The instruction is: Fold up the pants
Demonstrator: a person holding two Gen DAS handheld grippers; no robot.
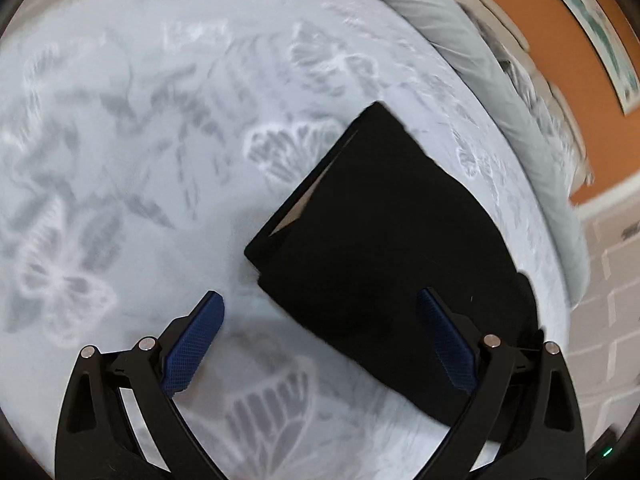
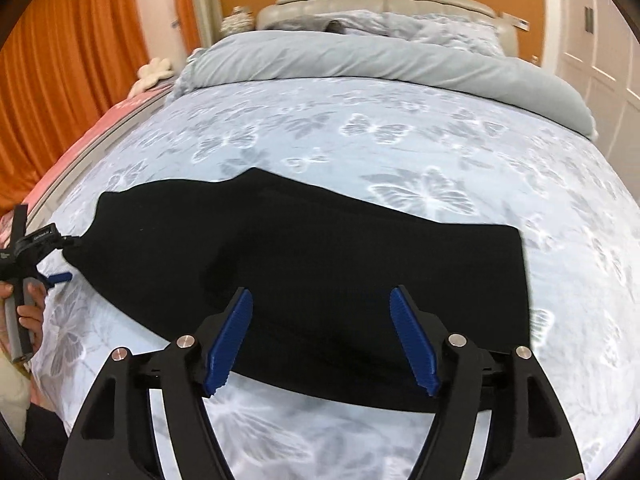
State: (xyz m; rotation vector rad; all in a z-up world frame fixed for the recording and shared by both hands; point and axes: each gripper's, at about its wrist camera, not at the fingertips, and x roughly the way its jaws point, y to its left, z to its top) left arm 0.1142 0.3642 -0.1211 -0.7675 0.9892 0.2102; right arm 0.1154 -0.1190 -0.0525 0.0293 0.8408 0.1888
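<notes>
The black pants [image 2: 304, 240] lie folded into a broad flat band across the butterfly-print bed cover [image 2: 400, 140]. My right gripper [image 2: 321, 296] hovers over their near edge, jaws open, nothing between the blue pads. In the left wrist view the pants [image 1: 380, 232] run from the middle to the lower right, with a pale lining showing at one folded edge. My left gripper [image 1: 321, 302] is open wide beside and partly over the pants, its right finger [image 1: 444, 340] above the cloth. In the right wrist view one blue left finger [image 2: 60, 277] shows at the pants' left end.
A rolled grey duvet [image 2: 360, 60] and pillows lie by the beige headboard [image 2: 380, 0]. Orange curtains [image 2: 68, 72] hang on the left, white cabinet doors [image 2: 600, 40] stand on the right. A hand [image 2: 24, 312] holds the left gripper's handle at the bed's left edge.
</notes>
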